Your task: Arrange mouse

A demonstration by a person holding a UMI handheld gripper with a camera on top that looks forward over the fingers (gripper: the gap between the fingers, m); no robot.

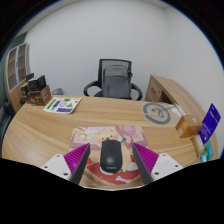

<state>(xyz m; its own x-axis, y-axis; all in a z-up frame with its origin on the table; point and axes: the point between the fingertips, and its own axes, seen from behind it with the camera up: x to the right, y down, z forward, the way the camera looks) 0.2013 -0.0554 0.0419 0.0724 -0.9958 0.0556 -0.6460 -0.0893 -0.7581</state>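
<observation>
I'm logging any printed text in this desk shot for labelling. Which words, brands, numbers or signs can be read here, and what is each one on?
None can be read.
Purple box: print too small.
Orange box: markings blurred.
Round clock face: numerals unreadable.
Papers: print too small.
Mouse, between the open gripper fingers: no visible logo.

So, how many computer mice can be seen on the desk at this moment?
1. The black mouse lies on the illustrated mouse mat, between the open claw fingers. Another might be hidden behind the boxes.
</observation>
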